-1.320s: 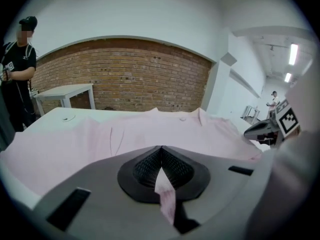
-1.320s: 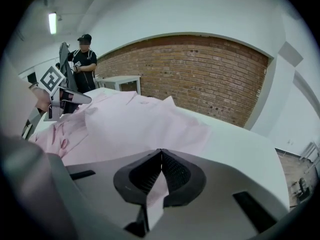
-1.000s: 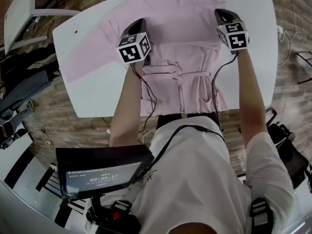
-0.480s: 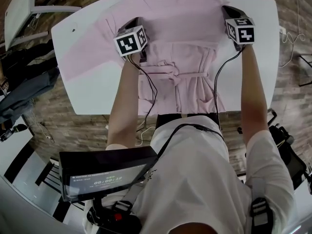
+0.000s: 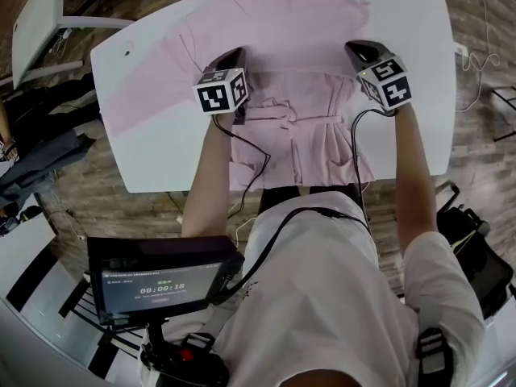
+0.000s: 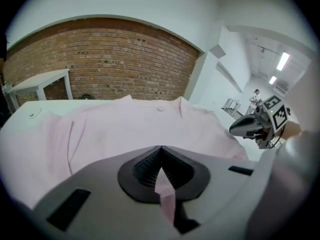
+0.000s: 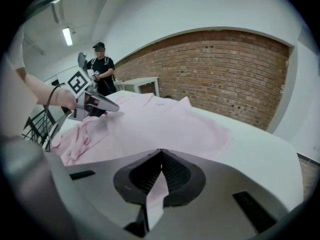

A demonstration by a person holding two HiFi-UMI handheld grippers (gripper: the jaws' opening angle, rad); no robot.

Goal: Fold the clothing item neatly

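A pale pink garment (image 5: 282, 22) with a tied belt lies spread on the white table (image 5: 411, 31), its hem hanging over the near edge. My left gripper (image 5: 236, 55) sits over the garment's left side, shut on a pinch of pink fabric (image 6: 165, 191) that shows between its jaws. My right gripper (image 5: 356, 48) is at the garment's right edge, shut on a strip of the same cloth (image 7: 156, 196). The left gripper view shows the right gripper (image 6: 250, 126) across the cloth. From the right gripper view the left gripper (image 7: 97, 103) is seen above bunched folds.
A second white table (image 5: 32, 22) stands at the far left, with dark clothing (image 5: 40, 135) beside it on the wooden floor. A screen (image 5: 161, 276) hangs at my chest. A person (image 7: 100, 66) stands beyond the table, before a brick wall (image 6: 115, 54).
Both grippers went a little toward the far side, then came back nearer to me. The right one also shifted inward over the garment. Both stay shut on the cloth.
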